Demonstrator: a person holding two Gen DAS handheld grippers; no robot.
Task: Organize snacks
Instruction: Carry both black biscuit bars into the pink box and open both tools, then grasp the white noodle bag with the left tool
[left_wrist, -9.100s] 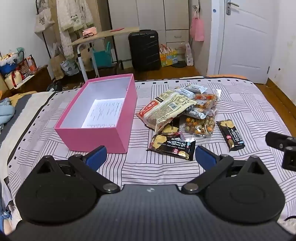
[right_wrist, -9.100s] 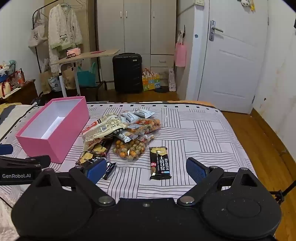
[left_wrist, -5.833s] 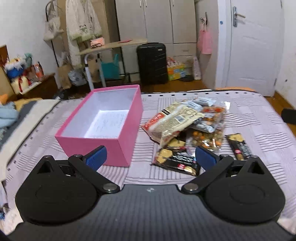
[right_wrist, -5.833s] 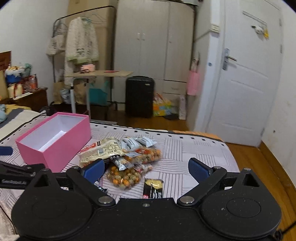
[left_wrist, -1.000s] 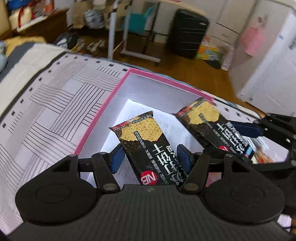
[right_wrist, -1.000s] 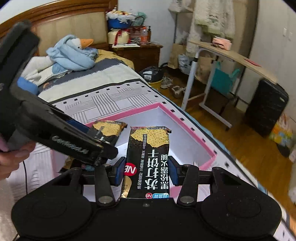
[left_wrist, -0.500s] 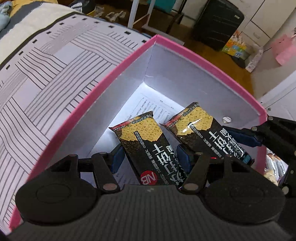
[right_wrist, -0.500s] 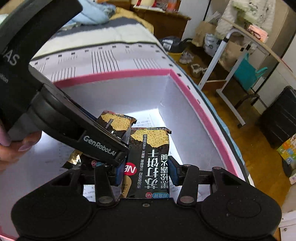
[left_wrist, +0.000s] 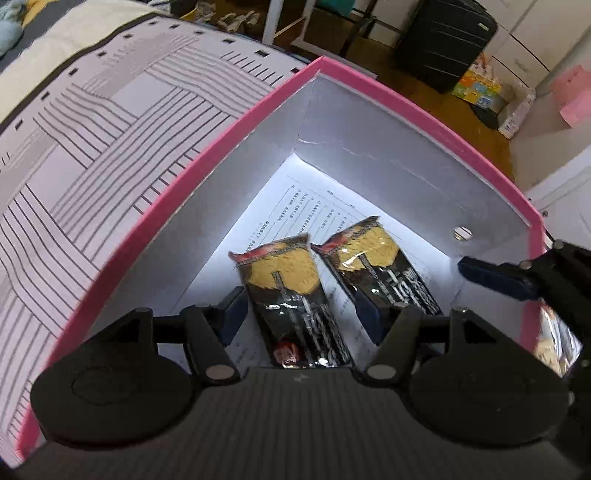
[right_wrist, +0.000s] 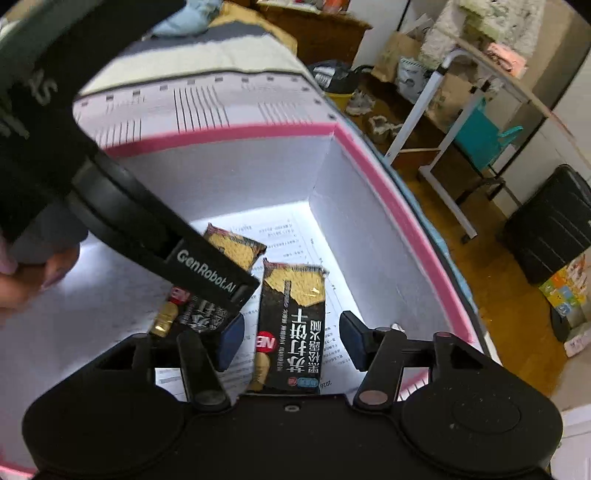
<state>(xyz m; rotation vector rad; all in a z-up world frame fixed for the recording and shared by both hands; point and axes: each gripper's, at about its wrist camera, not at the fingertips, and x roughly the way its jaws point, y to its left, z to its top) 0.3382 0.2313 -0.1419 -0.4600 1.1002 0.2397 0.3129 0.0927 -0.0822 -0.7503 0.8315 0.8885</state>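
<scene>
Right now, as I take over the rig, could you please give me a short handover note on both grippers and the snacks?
Left gripper: jaws have just been opening and stand clear of its black-and-gold cracker pack, which lies on the paper-lined floor of the pink box.
Right gripper: jaws have also just been opening, with the second cracker pack released between them, beside the first.
Done: two cracker packs are in the box.
Left: lift both grippers out. The left view shows at least one more packet outside the box wall; the rest of the snacks are out of view.
</scene>
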